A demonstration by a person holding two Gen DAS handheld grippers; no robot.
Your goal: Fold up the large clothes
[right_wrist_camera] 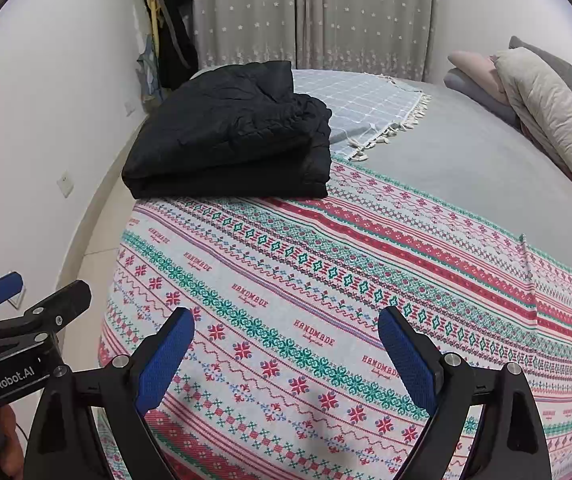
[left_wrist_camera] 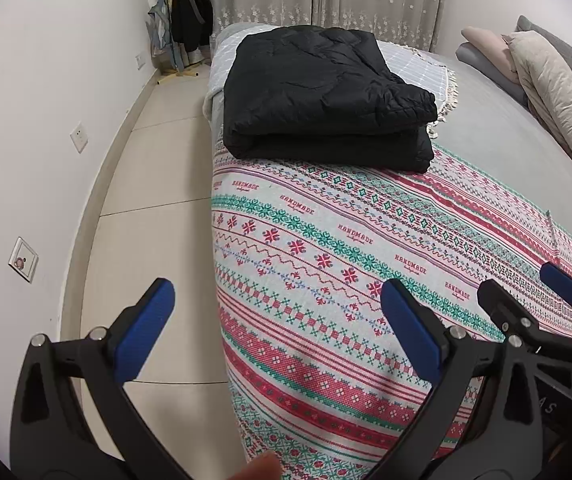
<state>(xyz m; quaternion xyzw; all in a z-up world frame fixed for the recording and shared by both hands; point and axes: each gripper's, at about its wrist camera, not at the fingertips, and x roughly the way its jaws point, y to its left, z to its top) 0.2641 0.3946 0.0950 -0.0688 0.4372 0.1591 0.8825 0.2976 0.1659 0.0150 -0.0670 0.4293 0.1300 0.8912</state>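
A black padded jacket (left_wrist_camera: 326, 100) lies folded in a thick stack at the far left side of the bed; it also shows in the right wrist view (right_wrist_camera: 230, 136). My left gripper (left_wrist_camera: 278, 320) is open and empty, held over the bed's near left edge, well short of the jacket. My right gripper (right_wrist_camera: 286, 348) is open and empty above the patterned blanket (right_wrist_camera: 326, 280), also well short of the jacket. The right gripper shows at the right edge of the left wrist view (left_wrist_camera: 526, 284), and the left gripper shows at the left edge of the right wrist view (right_wrist_camera: 38, 292).
The patterned blanket (left_wrist_camera: 346, 260) covers the near half of the bed. A grey checked throw with tassels (right_wrist_camera: 366, 108) lies behind the jacket. Pillows (right_wrist_camera: 546, 112) are stacked at the right. Tiled floor (left_wrist_camera: 158, 200) and a white wall run along the left; curtains (right_wrist_camera: 310, 12) hang behind.
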